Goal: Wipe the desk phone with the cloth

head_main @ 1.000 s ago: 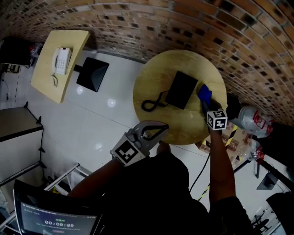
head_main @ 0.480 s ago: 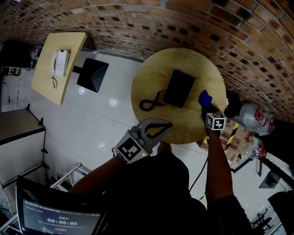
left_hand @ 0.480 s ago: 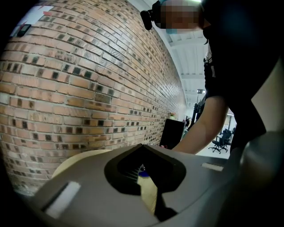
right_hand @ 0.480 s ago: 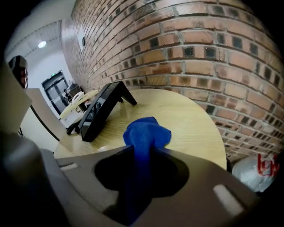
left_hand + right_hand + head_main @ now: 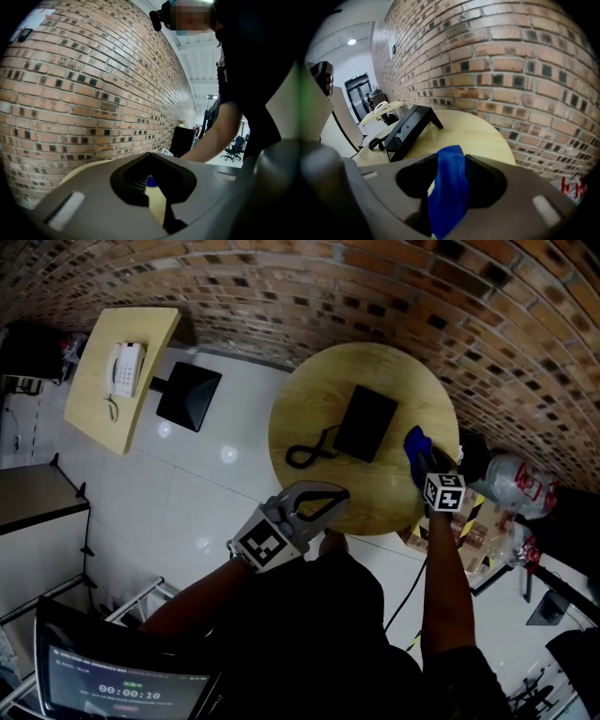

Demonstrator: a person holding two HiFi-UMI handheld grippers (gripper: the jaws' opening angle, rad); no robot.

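Note:
A black desk phone stands on a round wooden table, its curled cord lying to its left. A blue cloth lies near the table's right edge, just right of the phone. My right gripper reaches it from the near side. In the right gripper view the cloth sits loosely between the opening jaws of the right gripper, with the phone ahead to the left. My left gripper hovers at the table's near edge, jaws shut and empty, tips touching in the left gripper view.
A brick wall curves behind the table. A second table with a white phone stands far left, beside a black square stand on the floor. A large water bottle and boxes sit right of the round table. A screen is bottom left.
The right gripper drew the cloth away from the phone's right side toward the table's right edge. The left gripper stayed almost where it was.

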